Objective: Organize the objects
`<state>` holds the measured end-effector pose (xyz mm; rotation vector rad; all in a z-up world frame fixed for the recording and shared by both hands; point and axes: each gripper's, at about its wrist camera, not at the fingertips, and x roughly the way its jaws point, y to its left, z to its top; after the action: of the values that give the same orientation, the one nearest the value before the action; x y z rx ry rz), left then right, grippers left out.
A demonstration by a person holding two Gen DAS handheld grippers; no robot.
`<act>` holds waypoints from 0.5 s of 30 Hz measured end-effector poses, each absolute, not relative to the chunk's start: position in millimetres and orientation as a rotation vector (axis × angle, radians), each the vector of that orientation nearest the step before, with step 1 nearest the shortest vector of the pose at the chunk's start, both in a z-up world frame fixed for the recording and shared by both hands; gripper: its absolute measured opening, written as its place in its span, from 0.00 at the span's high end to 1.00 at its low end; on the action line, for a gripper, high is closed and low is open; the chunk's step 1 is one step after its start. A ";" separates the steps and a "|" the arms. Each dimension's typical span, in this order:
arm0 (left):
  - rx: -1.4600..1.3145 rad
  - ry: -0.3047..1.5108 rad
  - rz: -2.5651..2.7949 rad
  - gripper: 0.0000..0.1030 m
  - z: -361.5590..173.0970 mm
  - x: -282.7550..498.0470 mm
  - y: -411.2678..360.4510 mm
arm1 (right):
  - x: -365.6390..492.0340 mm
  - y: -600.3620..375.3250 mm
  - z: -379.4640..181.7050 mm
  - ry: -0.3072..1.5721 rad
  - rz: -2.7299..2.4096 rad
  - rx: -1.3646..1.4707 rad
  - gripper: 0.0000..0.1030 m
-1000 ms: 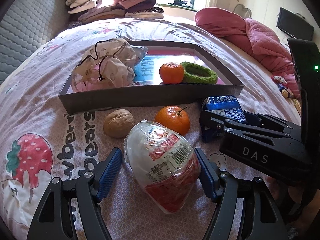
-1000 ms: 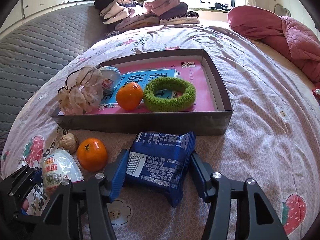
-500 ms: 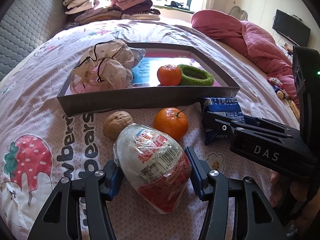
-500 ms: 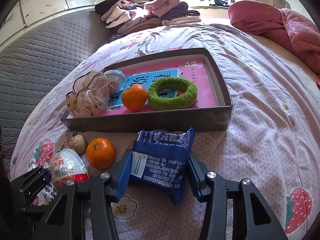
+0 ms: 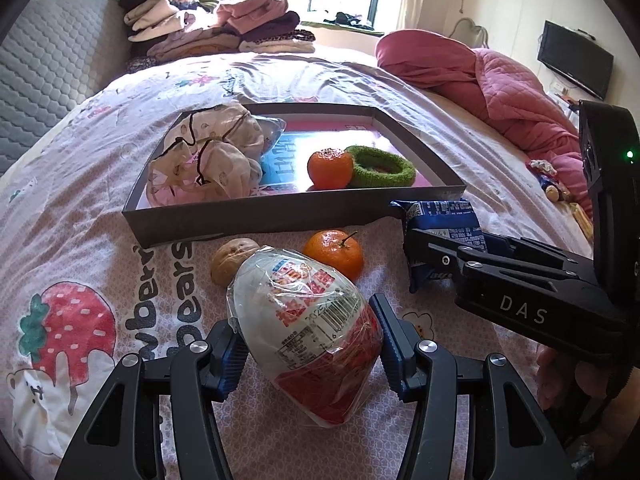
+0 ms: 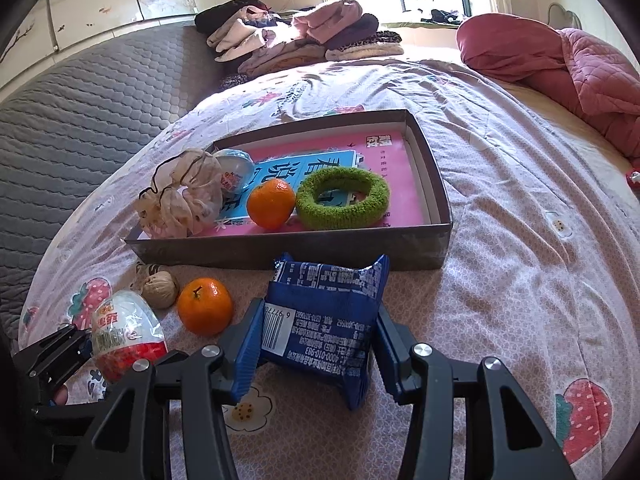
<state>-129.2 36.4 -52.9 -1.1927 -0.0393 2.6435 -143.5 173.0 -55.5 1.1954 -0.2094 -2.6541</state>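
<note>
My left gripper point(image 5: 308, 344) is shut on a wrapped white-and-red egg-shaped toy point(image 5: 308, 328), its blue pads pressing both sides. My right gripper point(image 6: 318, 344) is shut on a blue snack packet point(image 6: 324, 320), which bulges upward between the pads. The packet point(image 5: 440, 220) and the right gripper's black body point(image 5: 520, 288) show at the right of the left wrist view. A loose tangerine point(image 6: 205, 306) and a walnut point(image 6: 160, 290) lie on the bedsheet between the two grippers. Behind them stands a shallow grey box point(image 6: 288, 250).
The box holds a cream scrunchie point(image 6: 180, 200), a blue-capped egg toy point(image 6: 236, 174), a second tangerine point(image 6: 271, 208) and a green scrunchie point(image 6: 342, 200). Folded clothes point(image 6: 296, 36) are stacked at the bed's far end. A pink quilt point(image 6: 568, 68) lies at the right.
Both grippers' jaws closed in onto their objects, the left on the egg toy and the right on the blue packet. Both objects now sit slightly lifted and tilted.
</note>
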 end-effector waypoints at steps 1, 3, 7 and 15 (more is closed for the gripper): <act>-1.188 -0.039 2.648 0.44 -51.3 -128.7 35.9 | -142.9 173.4 -54.3 -0.210 -2.654 1.190 0.51; -1.181 -0.035 2.653 0.44 -48.4 -127.3 35.0 | -141.3 173.6 -51.9 -0.207 -2.658 1.176 0.51; -1.171 -0.032 2.664 0.44 -42.0 -122.7 32.8 | -138.2 174.2 -47.2 -0.211 -2.661 1.151 0.51; -1.137 -0.017 2.708 0.44 -27.0 -113.6 28.9 | -130.8 173.7 -37.6 -0.198 -2.661 1.100 0.51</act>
<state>-113.6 28.9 -27.0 -1.1368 -0.0170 2.7079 -130.8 173.7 -37.6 1.1003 -0.1977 -2.6605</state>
